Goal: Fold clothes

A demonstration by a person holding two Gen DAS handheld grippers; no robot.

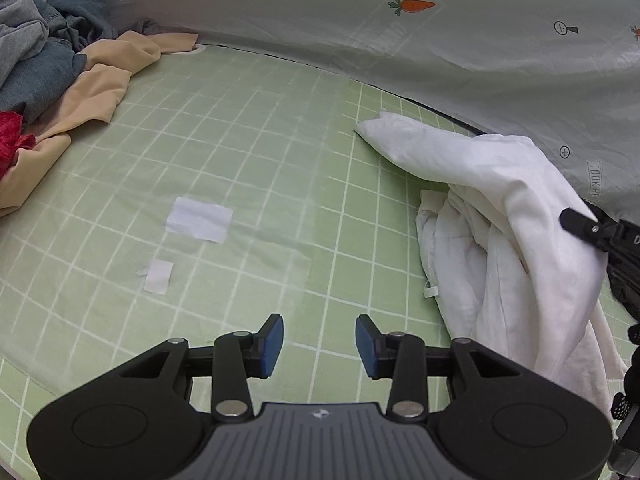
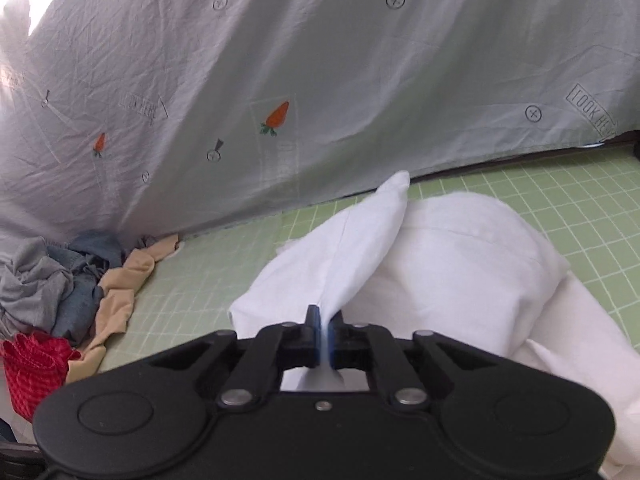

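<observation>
The right gripper [image 2: 323, 322] is clamped on a pinch of the white garment [image 2: 440, 264], which lies bunched on the green grid-patterned counter [image 1: 240, 152]; the left gripper [image 1: 319, 344] hangs open and empty above the bare grid. With only one thin fold held, the cloth could slip free or drag as a crumpled lump rather than spread, since the left has no corner yet. The pile of unfolded clothes [image 1: 52, 64] sits well apart. The carrot-print sheet [image 2: 280, 80] behind carries stamped words reading "LOOK HERE".
</observation>
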